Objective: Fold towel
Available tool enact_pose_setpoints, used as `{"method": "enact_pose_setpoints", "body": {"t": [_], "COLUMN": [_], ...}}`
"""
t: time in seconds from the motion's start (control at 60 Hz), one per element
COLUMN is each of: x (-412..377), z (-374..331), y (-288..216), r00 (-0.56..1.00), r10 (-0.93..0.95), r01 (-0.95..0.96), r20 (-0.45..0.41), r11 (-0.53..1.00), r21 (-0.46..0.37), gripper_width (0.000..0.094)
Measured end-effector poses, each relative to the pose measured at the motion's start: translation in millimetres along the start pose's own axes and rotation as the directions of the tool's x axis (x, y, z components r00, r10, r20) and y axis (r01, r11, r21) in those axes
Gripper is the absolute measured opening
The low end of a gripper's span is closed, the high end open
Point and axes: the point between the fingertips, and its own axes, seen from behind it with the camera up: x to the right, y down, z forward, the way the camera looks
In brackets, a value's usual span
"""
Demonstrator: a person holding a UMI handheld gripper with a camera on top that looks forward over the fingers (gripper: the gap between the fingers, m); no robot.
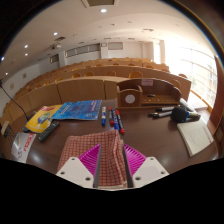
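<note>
A red-and-white checked towel [88, 150] lies on the brown table [160, 140] just ahead of my fingers. One fold of it rises up and runs between my two fingers, where both pink pads [92, 160] press on it. My gripper [111, 170] is shut on that fold of the towel. The rest of the towel spreads toward the left behind the pinched part.
Beyond the towel lie markers [112, 120] and a blue sheet [78, 110]. A wooden organiser [140, 95] stands further back. A black object [182, 113] and white papers [195, 138] lie to the right; a yellow item [40, 120] lies to the left. Rows of wooden desks fill the room.
</note>
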Motion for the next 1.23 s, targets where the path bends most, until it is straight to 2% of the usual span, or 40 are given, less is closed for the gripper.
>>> {"method": "enact_pose_setpoints", "body": {"t": [0.05, 0.1, 0.133, 0.15, 0.367, 0.667, 1.033, 1.233], "x": [25, 36, 39, 41, 33, -27, -67, -86], "z": [-3, -14, -23, -26, -101, -204, -330, -377], "y": [-2, -10, -17, -23, -33, 12, 72, 92], "r00": [0.996, 0.992, 0.993, 0.992, 0.988, 0.995, 0.989, 0.989], "r10": [-0.054, -0.072, -0.07, -0.073, -0.119, -0.099, -0.112, -0.109], "r01": [0.055, 0.076, 0.077, 0.081, 0.127, 0.099, 0.117, 0.115], "r20": [-0.075, -0.1, -0.099, -0.106, -0.093, -0.022, -0.097, -0.102], "r11": [0.998, 0.996, 0.995, 0.994, 0.989, 0.995, 0.992, 0.992], "r21": [0.016, 0.044, 0.066, 0.073, 0.076, 0.029, 0.051, 0.06], "gripper_width": [0.0572, 0.0757, 0.0847, 0.0861, 0.0853, 0.0854, 0.0851, 0.0849]}}
